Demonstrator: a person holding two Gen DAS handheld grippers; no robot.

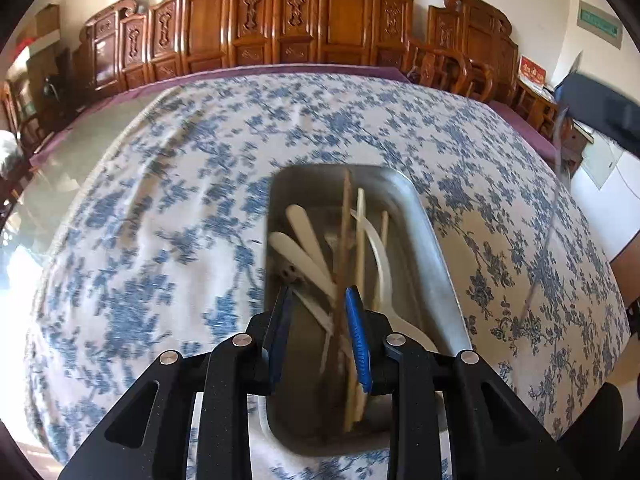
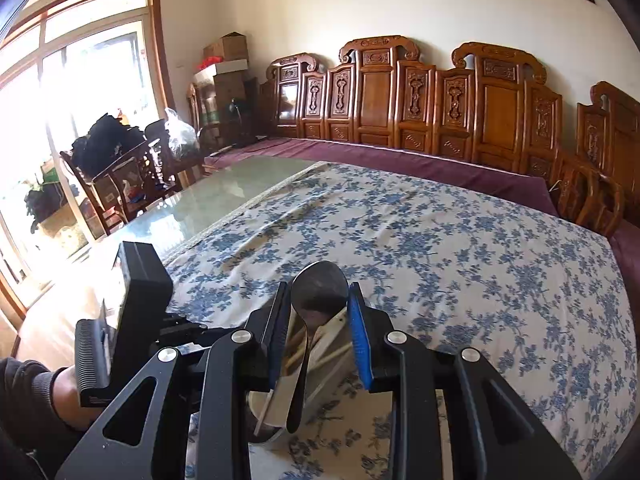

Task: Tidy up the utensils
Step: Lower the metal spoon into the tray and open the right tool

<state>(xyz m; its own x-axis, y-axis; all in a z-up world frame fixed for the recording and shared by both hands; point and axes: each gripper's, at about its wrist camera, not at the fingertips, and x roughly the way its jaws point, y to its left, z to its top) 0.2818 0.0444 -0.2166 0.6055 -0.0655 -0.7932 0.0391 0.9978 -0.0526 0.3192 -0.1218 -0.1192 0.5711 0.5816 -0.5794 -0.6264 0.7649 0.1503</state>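
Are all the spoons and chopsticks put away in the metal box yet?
Nearly. The rectangular metal tray already holds pale wooden chopsticks and white plastic spoons. The left tool hangs open over it, holding nothing. The right tool grips a shiny metal spoon, not yet in. No other utensils show on the blue-flowered tablecloth.

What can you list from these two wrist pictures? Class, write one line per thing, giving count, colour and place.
metal tray: one, silver, on the floral cloth, under the left tongs
utensils: several in the tray, white spoons and tan chopsticks; exact count unclear
metal spoon: one, silver, between the right tongs' pads, bowl up
tablecloth: one, white with blue flowers, over the table
glass tabletop: one, greenish, left of the cloth
carved chairs: a row, brown wood, along the far wall
boxes: a stack, brown and white, in the far corner
left tongs: black with blue pads, open above the tray
right tongs: black with blue pads, closed on the spoon
hand: one, dark sleeve, holding the left tongs' handle
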